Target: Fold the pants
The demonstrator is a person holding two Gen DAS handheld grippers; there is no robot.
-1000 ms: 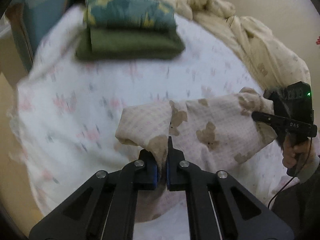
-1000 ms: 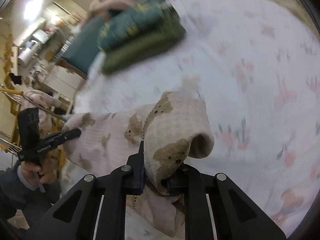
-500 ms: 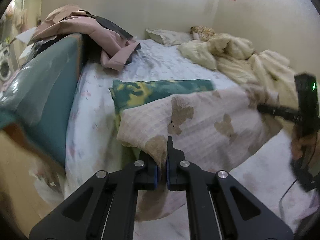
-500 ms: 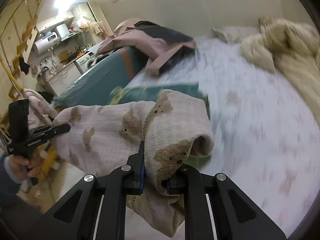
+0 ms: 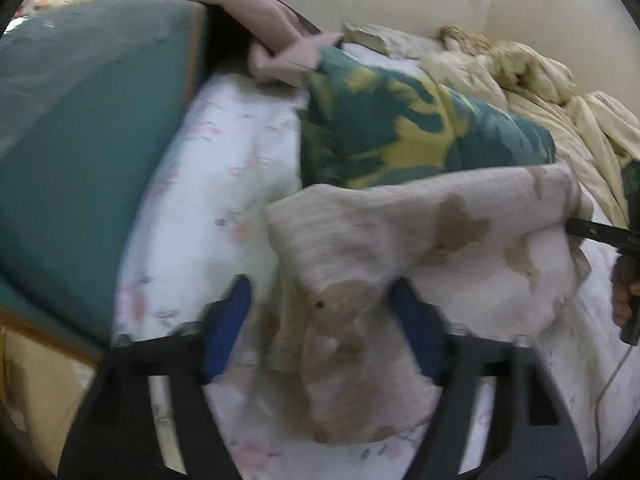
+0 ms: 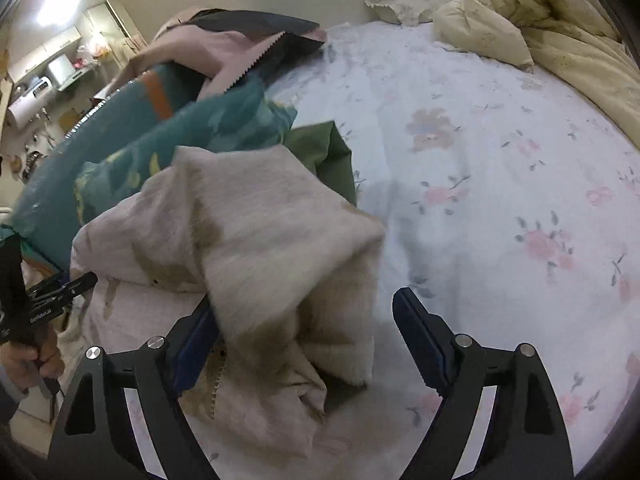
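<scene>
The folded pink pants with brown bear prints (image 5: pixel 420 248) lie over the near edge of a stack of folded clothes, a teal-and-yellow piece (image 5: pixel 400 132) on top and a green piece (image 6: pixel 328 156) under it. My left gripper (image 5: pixel 320 320) is open, its blue pads wide apart on either side of the pants' left end. My right gripper (image 6: pixel 304 332) is open too, with the pants' right end (image 6: pixel 256 240) loose between its fingers. The right gripper also shows at the right edge of the left wrist view (image 5: pixel 612 236).
The stack sits on a bed with a white floral sheet (image 6: pixel 500 168). A teal headboard or cushion (image 5: pixel 80 140) stands at the left with pink clothes (image 5: pixel 260 36) draped on it. A cream duvet (image 6: pixel 568 28) and pillow are piled at the far side.
Both grippers carried the pants forward to the stack, then opened and let go. The pants now rest against the stack instead of hanging between the shut jaws.
</scene>
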